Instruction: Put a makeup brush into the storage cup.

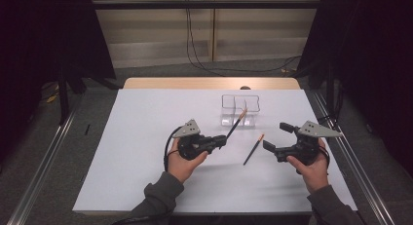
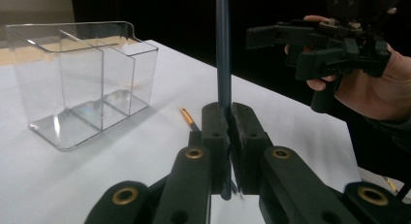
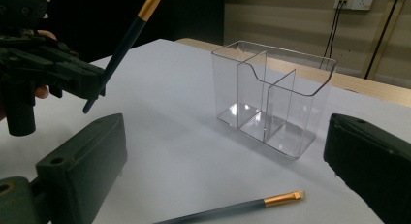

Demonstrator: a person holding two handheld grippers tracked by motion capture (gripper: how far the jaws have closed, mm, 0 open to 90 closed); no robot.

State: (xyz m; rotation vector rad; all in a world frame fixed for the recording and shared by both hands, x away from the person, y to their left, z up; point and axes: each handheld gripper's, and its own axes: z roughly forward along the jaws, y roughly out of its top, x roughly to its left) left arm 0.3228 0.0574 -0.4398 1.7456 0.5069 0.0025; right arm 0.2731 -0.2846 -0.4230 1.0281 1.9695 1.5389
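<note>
Clear plastic, the holder [image 1: 239, 109] stands upright on the white tabletop [image 1: 146, 152], its open compartments ready to take brushes. The left gripper [image 1: 221, 140] has its fingers [image 2: 215, 132] clenched on a dark brush [image 1: 237, 122] near its tail end, gold ferrule raised toward the holder, probably so it can be dropped in handle first. A second brush [image 1: 253, 149] lies flat between the two hands. The right gripper [image 1: 277, 136], fingers [image 3: 82, 166] released and wide, hovers beside it, seemingly waiting its turn.
</note>
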